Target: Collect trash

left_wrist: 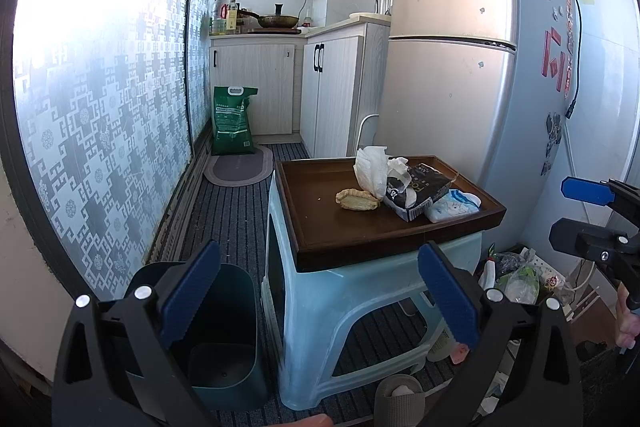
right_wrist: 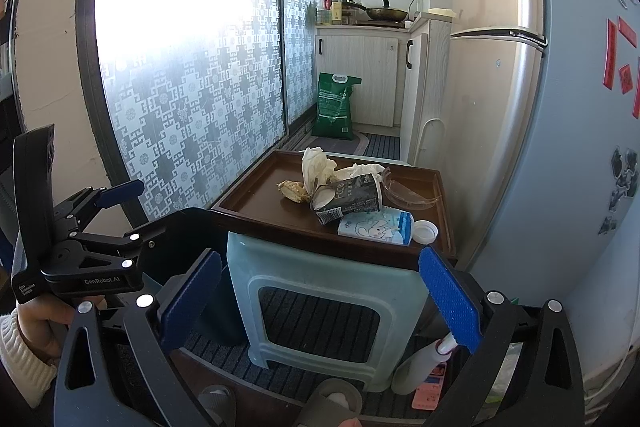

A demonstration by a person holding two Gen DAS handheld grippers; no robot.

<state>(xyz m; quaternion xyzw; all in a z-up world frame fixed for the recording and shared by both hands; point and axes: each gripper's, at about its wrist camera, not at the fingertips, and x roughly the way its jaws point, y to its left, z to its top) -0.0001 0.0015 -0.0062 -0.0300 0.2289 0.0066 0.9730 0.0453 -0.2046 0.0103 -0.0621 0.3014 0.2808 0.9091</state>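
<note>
The trash sat heaped on the far right of the brown tray atop a pale stool — crumpled white tissue, a black carton, a blue-white packet, a crusty food scrap. My left gripper and right gripper hung near the stool — jaws wide apart, holding nothing.
</note>
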